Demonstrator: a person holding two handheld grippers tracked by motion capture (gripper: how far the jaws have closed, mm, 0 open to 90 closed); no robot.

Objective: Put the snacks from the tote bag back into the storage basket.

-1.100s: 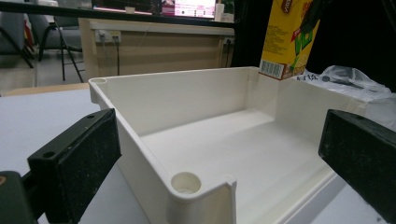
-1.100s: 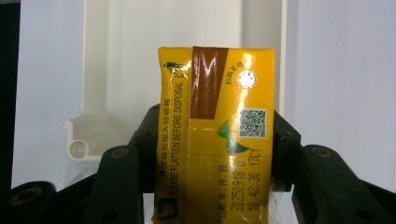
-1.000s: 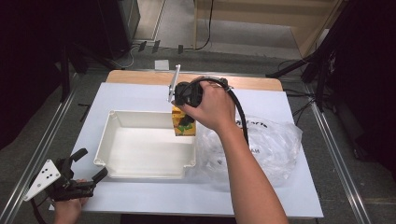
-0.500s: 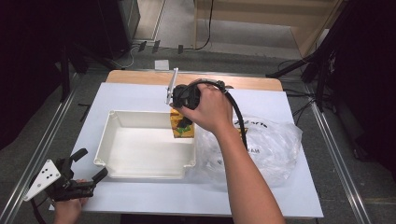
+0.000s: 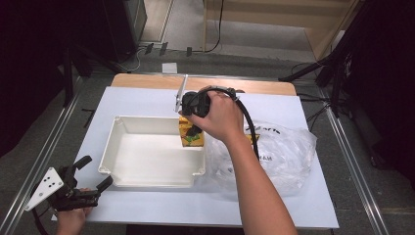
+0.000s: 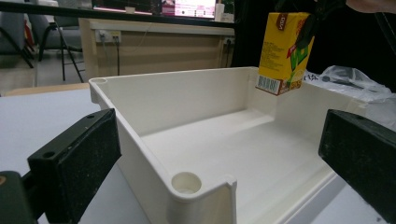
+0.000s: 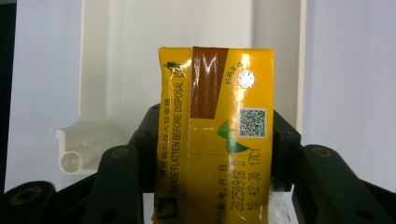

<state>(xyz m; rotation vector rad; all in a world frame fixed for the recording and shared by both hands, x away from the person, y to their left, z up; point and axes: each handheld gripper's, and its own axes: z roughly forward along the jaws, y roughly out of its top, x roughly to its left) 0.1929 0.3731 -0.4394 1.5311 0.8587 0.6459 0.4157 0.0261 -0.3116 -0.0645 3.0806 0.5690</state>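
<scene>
We hold the carton (image 5: 190, 133) upright in the right gripper's (image 5: 192, 128) clamped jaws, above the tray's (image 5: 147, 171) far right corner; left gripper (image 5: 85, 185) gapes empty, near left

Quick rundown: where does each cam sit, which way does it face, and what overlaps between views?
High view: above the person's side of the table, looking forward and down; both forearms, left tool and right tool show.
Left gripper view: rides the left tool, looking level across the white tray; its two open black jaws show.
Right gripper view: rides the right tool, looking down along the yellow drink carton it clamps.
Shared: tray and carton appear in all three.
</scene>
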